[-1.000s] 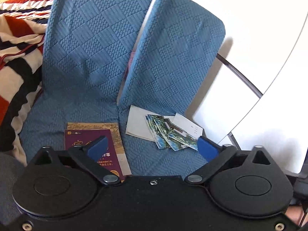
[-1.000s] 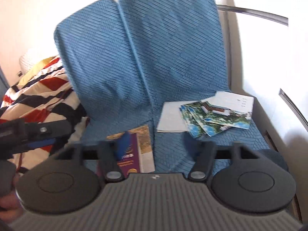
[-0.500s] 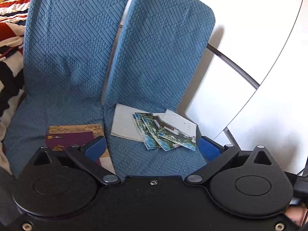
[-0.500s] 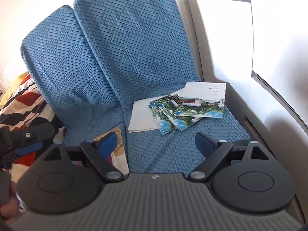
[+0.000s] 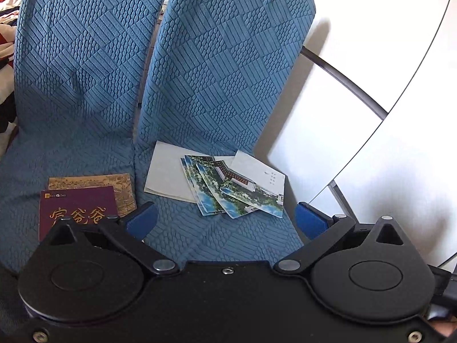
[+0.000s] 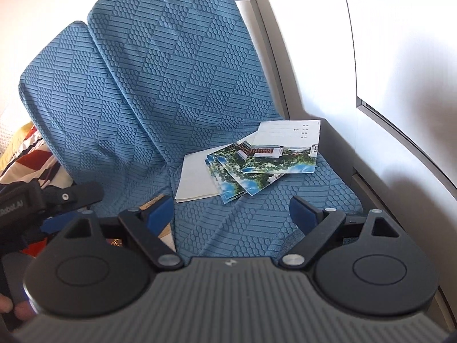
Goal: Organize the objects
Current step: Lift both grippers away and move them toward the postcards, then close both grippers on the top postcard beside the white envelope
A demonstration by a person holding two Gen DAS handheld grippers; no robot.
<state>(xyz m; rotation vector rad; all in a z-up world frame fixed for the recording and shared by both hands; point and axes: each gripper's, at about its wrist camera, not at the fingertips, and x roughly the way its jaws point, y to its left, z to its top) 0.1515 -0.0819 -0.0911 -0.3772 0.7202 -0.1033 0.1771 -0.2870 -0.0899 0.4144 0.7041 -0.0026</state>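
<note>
in your left wrist view, your left hand-held gripper [image 5: 225,223] is released, its blue pads spread wide with nothing between them, and it hangs over the front of the right-hand cushion of a blue quilted fabric seat [image 5: 217,85]. on that cushion lies a loose fan of glossy photo postcards showing trees, water and a red-roofed building [image 5: 228,194], overlapping one another and resting partly on a plain white sheet of paper [image 5: 165,174]; the topmost card shows a pale upper half with small printed characters. on the left cushion lies a dark purple booklet with gold characters [image 5: 77,208], stacked on a tan card with a brown patterned print [image 5: 120,188], and your left pad covers the booklet's near corner in the picture. a striped red, black and cream blanket [image 5: 7,28] shows at the far left edge. in your right wrist view, your right hand-held gripper [image 6: 231,214] is released as well, jaws wide and empty, pointing down at the same right cushion just short of the postcards [image 6: 257,165]. the white sheet [image 6: 194,180] lies under their left side. your other gripper's black finger [image 6: 71,197] pokes in from the left, above the left cushion, and fingertips of your hand [image 6: 11,311] show at the lower left corner.
</note>
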